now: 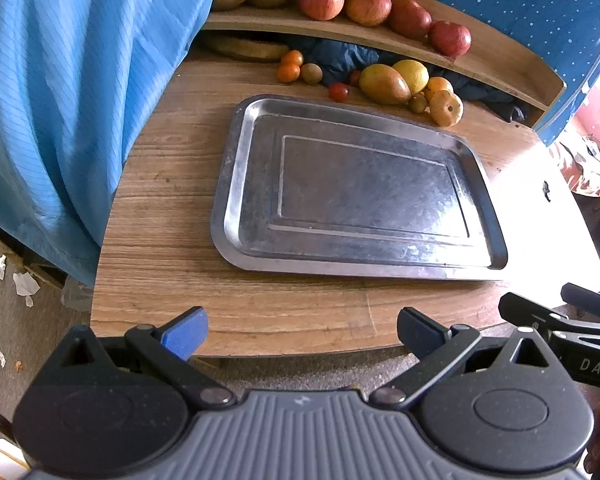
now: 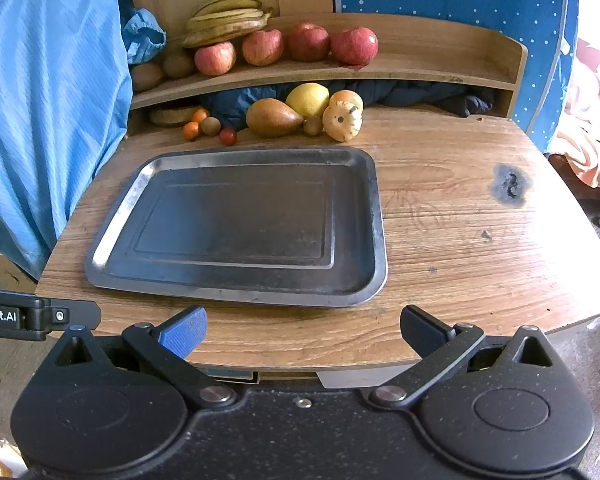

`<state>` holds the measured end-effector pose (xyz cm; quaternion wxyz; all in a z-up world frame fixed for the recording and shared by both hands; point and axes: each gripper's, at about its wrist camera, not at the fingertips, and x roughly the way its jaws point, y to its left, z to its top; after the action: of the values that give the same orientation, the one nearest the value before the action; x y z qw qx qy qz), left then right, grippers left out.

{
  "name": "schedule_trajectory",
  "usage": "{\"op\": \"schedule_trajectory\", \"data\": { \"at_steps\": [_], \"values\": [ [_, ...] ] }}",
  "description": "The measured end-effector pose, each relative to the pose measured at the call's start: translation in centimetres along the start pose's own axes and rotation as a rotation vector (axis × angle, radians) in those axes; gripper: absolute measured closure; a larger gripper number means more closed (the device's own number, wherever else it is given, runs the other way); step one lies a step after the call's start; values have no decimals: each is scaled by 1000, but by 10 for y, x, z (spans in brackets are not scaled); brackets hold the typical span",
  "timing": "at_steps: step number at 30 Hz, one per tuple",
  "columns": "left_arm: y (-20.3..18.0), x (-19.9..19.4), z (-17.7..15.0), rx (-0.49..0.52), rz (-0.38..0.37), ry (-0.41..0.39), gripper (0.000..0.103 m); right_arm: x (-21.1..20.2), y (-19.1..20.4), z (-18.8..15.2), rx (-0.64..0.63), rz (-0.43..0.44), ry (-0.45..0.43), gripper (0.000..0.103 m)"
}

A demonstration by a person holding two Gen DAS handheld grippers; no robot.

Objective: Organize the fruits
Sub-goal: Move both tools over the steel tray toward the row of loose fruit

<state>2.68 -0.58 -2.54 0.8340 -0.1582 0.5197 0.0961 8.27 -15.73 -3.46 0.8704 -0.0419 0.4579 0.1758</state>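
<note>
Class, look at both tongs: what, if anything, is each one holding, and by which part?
Nothing is held. The left tongs and right tongs both stand open and empty.

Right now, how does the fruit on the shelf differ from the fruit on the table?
The shelf fruit is raised and lined up: four red apples, bananas stacked behind them. The table fruit lies low in a loose cluster behind the tray. It is mostly yellow, orange and green: a lemon, a mango, small oranges. Neither group is on the tray, and neither gripper holds any.
</note>
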Motion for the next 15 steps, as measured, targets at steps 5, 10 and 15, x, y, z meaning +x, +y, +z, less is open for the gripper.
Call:
{"op": "schedule_trajectory", "data": {
  "at_steps": [5, 10, 15],
  "values": [
    [-4, 6, 4, -10, 4, 11, 1, 5, -4, 4, -1, 7, 12, 1],
    [-10, 13, 12, -23, 12, 18, 1, 12, -11, 11, -7, 16, 22, 1],
    [-19, 21, 21, -40, 25, 19, 1, 21, -20, 22, -22, 29, 33, 1]
  ]
}}
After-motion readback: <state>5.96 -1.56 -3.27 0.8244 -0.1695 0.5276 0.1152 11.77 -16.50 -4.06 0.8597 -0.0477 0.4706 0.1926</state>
